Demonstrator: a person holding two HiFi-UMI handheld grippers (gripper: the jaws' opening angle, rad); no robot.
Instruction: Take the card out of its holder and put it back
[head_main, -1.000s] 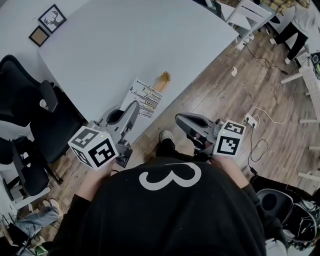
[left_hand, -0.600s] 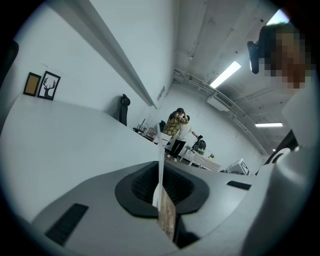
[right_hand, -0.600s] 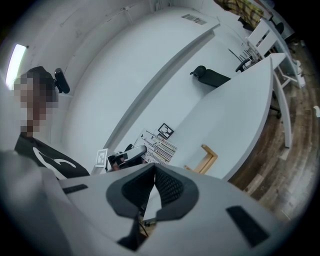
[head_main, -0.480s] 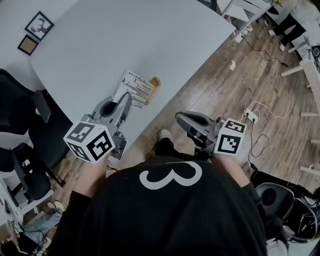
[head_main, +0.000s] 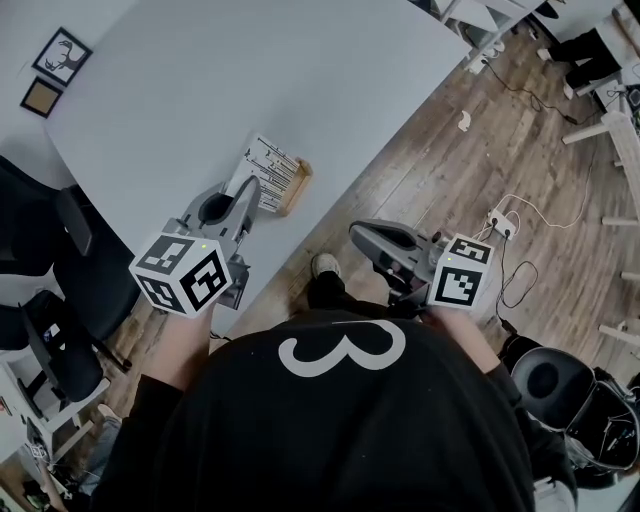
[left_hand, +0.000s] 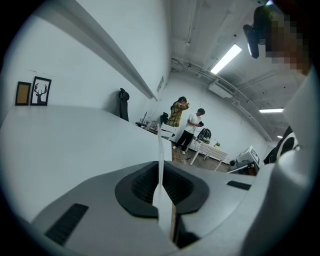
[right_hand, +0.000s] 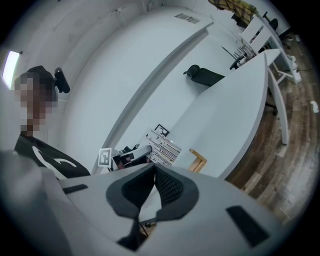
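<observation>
One card (head_main: 270, 170), clamped in the left gripper (head_main: 248, 190) beside its wooden holder (head_main: 295, 188).
Left gripper's jaws are drawn narrow onto the white card. The left gripper view shows the card edge-on, a thin sheet caught between the black pads (left_hand: 137, 190). In the head view the card's printed face, with rows of dark lines, is turned up over the table (head_main: 250, 70), close to the near edge. The holder stands on the table just inside that same edge, right beside the card's far end; whether the two touch cannot be told. The right gripper (head_main: 357, 233) hangs off the table, past the near edge and above the wooden floor (head_main: 480, 170), its jaws together at the tips with nothing between them. Two small framed pictures (head_main: 48, 72) sit near the table's far left corner.
</observation>
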